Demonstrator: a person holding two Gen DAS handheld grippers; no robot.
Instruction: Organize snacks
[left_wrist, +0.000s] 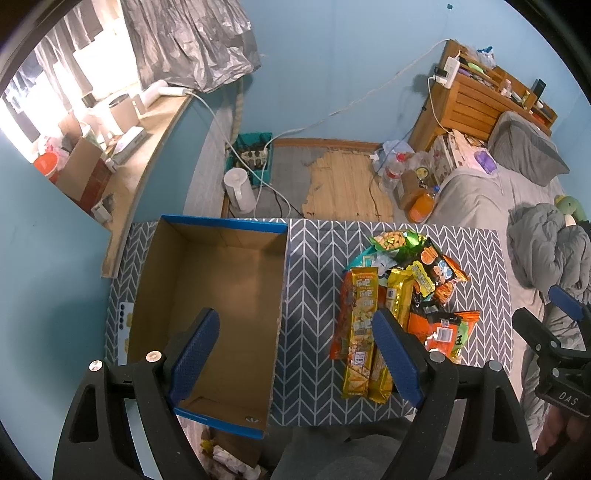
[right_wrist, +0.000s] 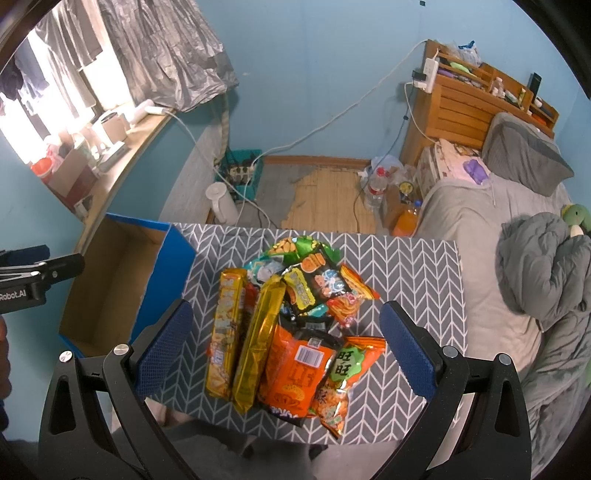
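The left gripper (left_wrist: 295, 354) hangs above the table (left_wrist: 314, 280) with its jaws spread wide and nothing between them. One blue pad (left_wrist: 194, 354) shows over the box (left_wrist: 221, 229); the other overlaps the near end of the snack pile in this view, though contact cannot be told.

The right gripper (right_wrist: 284, 354) is also spread wide and holds nothing. It hovers over the snacks (right_wrist: 291, 321), with the pile showing between its two pads.

The box is an open cardboard carton with blue outer walls, standing on the left part of the table. Its brown inside shows no packets.

The snacks lie in a loose heap on the table's chevron cloth, right of the box and apart from it. Two long yellow packs (right_wrist: 240, 332) lie side by side on the heap's left. Orange bags (right_wrist: 295, 373) sit at the near end. A green bag (right_wrist: 295, 245) lies at the far end.
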